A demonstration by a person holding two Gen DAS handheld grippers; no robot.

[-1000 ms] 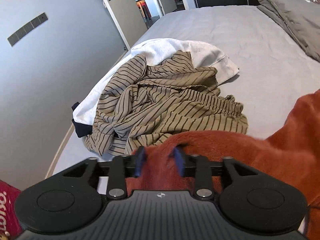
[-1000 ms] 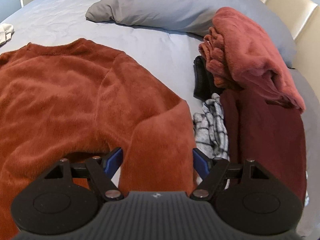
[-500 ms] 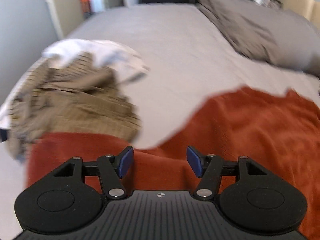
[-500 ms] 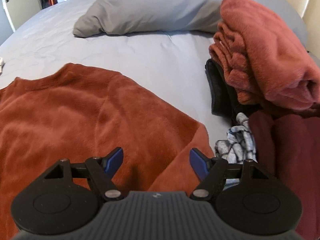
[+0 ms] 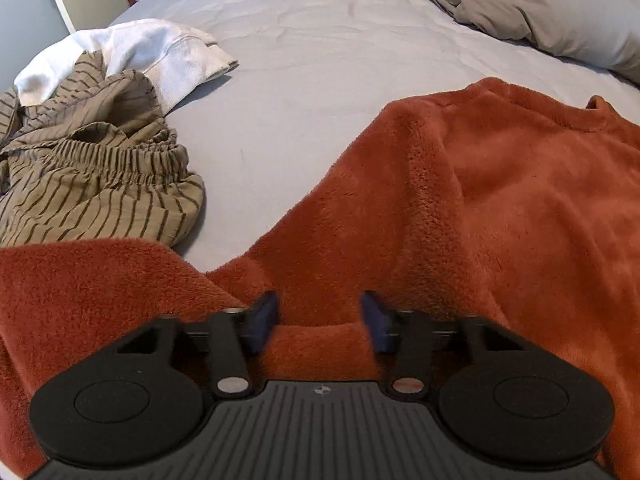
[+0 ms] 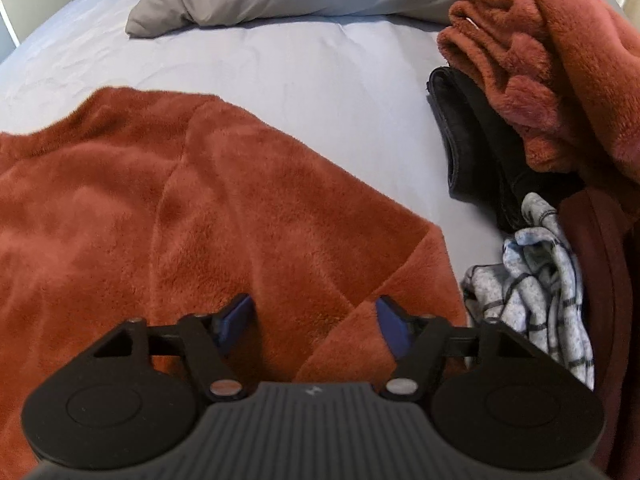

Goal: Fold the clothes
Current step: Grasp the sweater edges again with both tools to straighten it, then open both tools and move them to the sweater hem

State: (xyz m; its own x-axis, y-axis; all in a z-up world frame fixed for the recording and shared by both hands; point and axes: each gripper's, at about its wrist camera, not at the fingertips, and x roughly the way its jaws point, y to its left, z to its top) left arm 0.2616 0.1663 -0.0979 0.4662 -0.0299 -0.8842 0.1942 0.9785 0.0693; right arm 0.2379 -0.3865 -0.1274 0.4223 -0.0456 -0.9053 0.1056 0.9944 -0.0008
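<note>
In the left wrist view, the left gripper (image 5: 320,322) is down low over the orange sweater (image 5: 500,208), which lies spread out on the gray bed (image 5: 320,52). Its jaws are closing, and a soft edge of the sweater sits between them, but the blue pads do not look like they squeeze it yet. To do this step well, the person should let the pads bite deep into the fuzzy cloth, not just the fluff on top, and grab only one layer. The neck of the sweater points away, toward the pillow (image 5: 540,8). One sleeve runs out to the left, close to the striped clothes (image 5: 92,184) and the white cloth (image 5: 140,52).

In the right wrist view, the right gripper (image 6: 316,328) hangs over the other side of the sweater (image 6: 160,200), just above where the sleeve folds back. Its jaws are closing too, with cloth between them, and the pads are not yet pressing. Both hands should grip at the same time so the fold comes out straight. The sweater's long way runs from the grippers up to the neck. Beside it on the right is a pile of other clothes (image 6: 540,60), and the checked cloth (image 6: 536,280) is very near, so the right hand should be careful not to catch it.
</note>
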